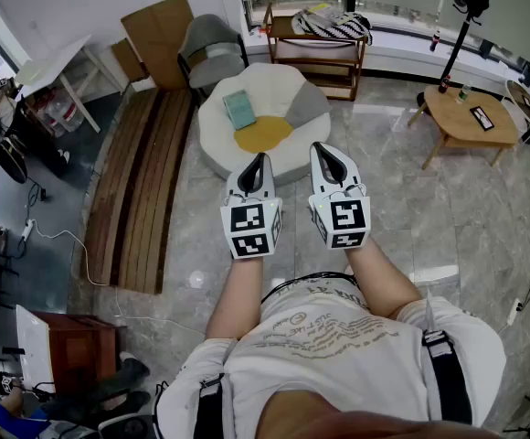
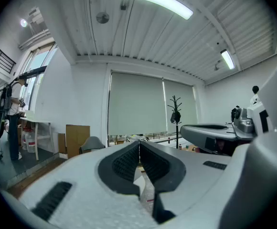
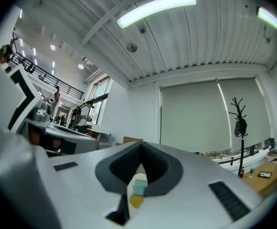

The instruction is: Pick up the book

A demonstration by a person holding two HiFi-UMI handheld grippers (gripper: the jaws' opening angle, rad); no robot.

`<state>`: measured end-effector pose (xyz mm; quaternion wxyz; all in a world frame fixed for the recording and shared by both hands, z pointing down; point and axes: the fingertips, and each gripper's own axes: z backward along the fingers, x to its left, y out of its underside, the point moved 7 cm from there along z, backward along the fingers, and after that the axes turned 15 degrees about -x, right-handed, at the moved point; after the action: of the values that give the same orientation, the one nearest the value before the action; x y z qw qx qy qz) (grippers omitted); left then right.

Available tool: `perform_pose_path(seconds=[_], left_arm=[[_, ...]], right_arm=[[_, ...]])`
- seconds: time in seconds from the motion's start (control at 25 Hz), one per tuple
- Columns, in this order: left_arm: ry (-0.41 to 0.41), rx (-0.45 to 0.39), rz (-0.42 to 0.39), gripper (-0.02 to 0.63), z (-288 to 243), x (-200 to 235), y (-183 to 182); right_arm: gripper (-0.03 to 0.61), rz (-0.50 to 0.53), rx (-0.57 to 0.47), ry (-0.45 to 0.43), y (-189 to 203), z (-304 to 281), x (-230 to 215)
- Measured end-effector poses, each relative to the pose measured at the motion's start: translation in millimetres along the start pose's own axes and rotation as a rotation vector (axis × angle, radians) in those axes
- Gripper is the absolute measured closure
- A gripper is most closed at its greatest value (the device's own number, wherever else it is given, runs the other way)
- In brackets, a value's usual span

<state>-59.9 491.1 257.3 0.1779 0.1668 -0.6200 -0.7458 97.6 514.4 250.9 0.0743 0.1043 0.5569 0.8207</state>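
Marble floor (image 1: 402,218) carries a white beanbag (image 1: 279,85); the teal book (image 1: 239,110) lies on it beside a yellow cushion (image 1: 263,133). Wooden planks (image 1: 142,190) lie alongside. The left gripper (image 1: 260,157) and right gripper (image 1: 318,147) hover short of it, fingers together, empty.

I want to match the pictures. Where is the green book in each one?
Head view: book on the white cushion, upper middle.
Left gripper view: not in it.
Right gripper view: book low centre, far beyond the jaws.
Shared landmark: the brown cardboard against the wall.
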Motion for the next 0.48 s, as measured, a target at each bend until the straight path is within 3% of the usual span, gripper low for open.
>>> perform_pose_path(seconds=[0.24,0.48], left_arm=[[0.01,0.007,-0.057,0.594,1.8,0.8,1.4],[0.016,0.005,-0.054,0.594,3.1,-3.6,0.8]], right_arm=[[0.552,-0.012,-0.006,0.008,-1.9,1.7,1.8],[0.552,0.012,-0.043,0.038,-7.1,7.7,-2.5]])
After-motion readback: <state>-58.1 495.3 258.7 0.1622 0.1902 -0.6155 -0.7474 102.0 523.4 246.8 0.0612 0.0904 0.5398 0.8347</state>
